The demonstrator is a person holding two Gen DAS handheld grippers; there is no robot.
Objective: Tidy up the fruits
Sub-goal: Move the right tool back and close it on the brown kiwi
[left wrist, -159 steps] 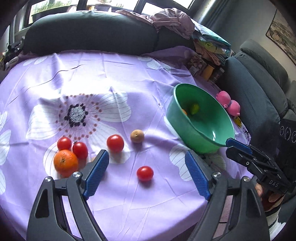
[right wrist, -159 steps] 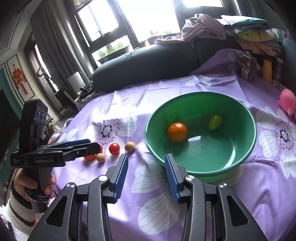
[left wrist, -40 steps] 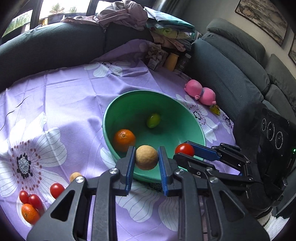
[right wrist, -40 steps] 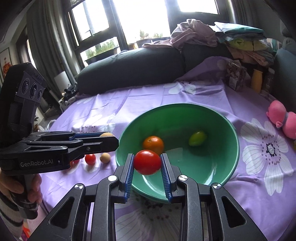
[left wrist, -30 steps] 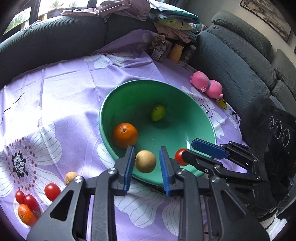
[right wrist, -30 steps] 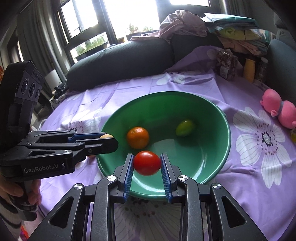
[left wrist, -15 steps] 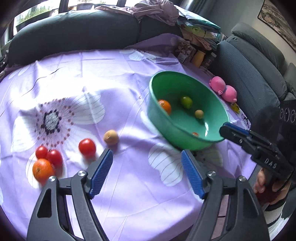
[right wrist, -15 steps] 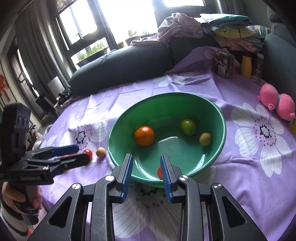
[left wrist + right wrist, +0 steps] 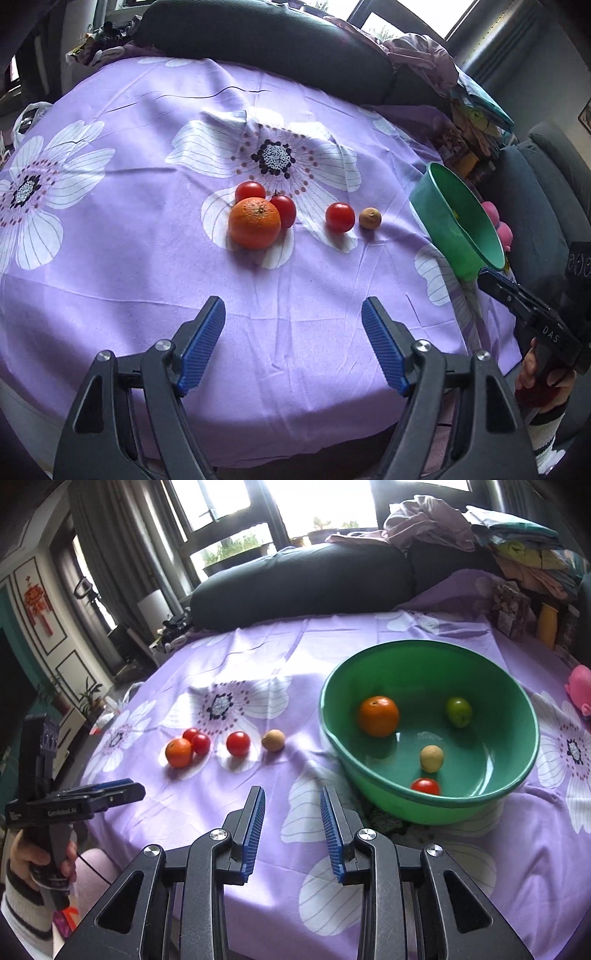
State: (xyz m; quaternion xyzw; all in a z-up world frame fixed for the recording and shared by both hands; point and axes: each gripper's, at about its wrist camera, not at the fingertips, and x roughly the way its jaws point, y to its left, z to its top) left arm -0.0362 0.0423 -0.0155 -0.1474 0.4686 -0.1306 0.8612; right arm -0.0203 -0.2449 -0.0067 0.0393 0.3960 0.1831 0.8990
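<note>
Right wrist view: the right gripper (image 9: pixel 291 830) and left gripper (image 9: pixel 293 347) both gape empty now, having just dropped a tomato (image 9: pixel 425 786) and tan fruit (image 9: pixel 431 757) into the green bowl (image 9: pixel 517 786). Five fruits, including an orange (image 9: pixel 254 222), remain on the cloth.

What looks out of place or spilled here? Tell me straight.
Nothing is spilled or damaged. Five fruits lie on the purple cloth outside the green bowl: an orange, three tomatoes and a small brown fruit. Those are simply not yet sorted.
</note>
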